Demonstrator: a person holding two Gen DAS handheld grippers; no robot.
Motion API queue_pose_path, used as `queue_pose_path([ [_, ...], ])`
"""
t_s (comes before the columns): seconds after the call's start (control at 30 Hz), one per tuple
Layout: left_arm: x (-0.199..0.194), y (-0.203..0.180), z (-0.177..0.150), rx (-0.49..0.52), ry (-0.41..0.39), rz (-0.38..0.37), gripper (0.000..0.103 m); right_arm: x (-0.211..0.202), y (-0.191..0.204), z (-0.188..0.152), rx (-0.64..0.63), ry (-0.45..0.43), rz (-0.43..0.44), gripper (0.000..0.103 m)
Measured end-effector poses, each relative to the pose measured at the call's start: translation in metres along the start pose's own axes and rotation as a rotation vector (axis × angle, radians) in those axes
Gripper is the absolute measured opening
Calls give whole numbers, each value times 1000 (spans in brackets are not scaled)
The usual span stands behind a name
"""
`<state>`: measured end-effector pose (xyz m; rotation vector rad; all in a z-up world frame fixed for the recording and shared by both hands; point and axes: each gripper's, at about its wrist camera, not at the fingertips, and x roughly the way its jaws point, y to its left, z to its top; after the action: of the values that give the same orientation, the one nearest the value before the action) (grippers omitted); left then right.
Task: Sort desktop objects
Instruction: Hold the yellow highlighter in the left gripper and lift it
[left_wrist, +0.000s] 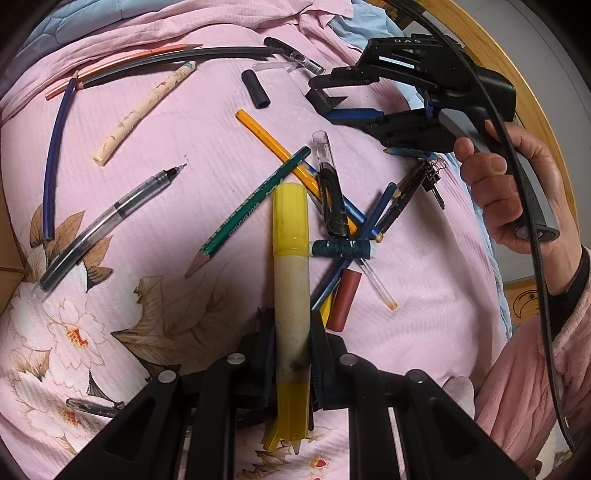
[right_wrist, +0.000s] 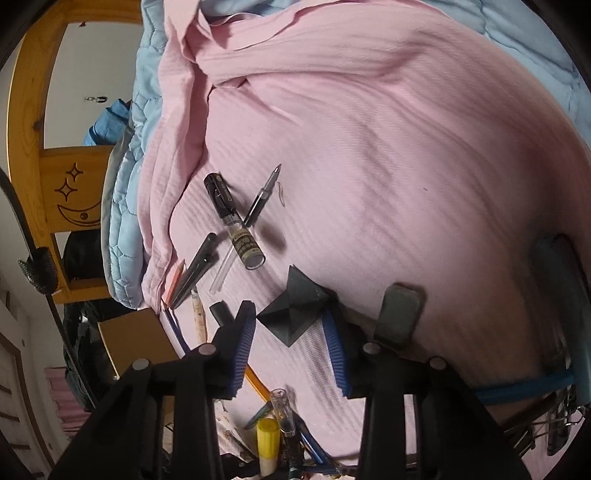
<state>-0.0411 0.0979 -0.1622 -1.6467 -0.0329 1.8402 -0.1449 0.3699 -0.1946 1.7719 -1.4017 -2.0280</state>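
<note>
My left gripper (left_wrist: 291, 334) is shut on a thick yellow and cream marker (left_wrist: 291, 288), along with some pencils under it, held above a pink bedsheet (left_wrist: 147, 147). A pile of pens and pencils (left_wrist: 340, 214) lies just beyond it, including a green pencil (left_wrist: 251, 218) and an orange pencil (left_wrist: 273, 147). My right gripper (right_wrist: 290, 325) is open, its blue pads (right_wrist: 245, 350) apart, with nothing between them. It shows in the left wrist view (left_wrist: 332, 107) hovering over the sheet at upper right. A black pen (right_wrist: 232, 221) and a refill (right_wrist: 264, 195) lie ahead of it.
More pens lie on the sheet's left: a clear pen (left_wrist: 110, 221), a cream pen (left_wrist: 144, 110), a blue pencil (left_wrist: 55, 155), a black cap (left_wrist: 255, 88). A wooden bed frame (right_wrist: 33, 110) and a cardboard box (right_wrist: 136, 339) stand beside the bed. Binder clips (left_wrist: 432, 177) lie at right.
</note>
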Motion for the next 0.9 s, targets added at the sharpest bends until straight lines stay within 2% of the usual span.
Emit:
queue_pose_path([
  [0.17, -4, 0, 1, -18, -17, -4, 17, -3, 0, -3, -11, -9, 18, 38],
  [0.27, -14, -2, 4, -23, -56, -4, 17, -7, 0, -5, 18, 5, 97, 38],
  [0.43, -25, 0, 9, -33, -95, -15, 17, -13, 2, -7, 22, -14, 101, 38],
  [0.73, -7, 9, 11, -40, -33, 2, 17, -19, -1, -8, 12, -9, 103, 38],
  [0.9, -4, 16, 19, -24, -12, -21, 18, -16, 6, -8, -21, -9, 77, 38],
])
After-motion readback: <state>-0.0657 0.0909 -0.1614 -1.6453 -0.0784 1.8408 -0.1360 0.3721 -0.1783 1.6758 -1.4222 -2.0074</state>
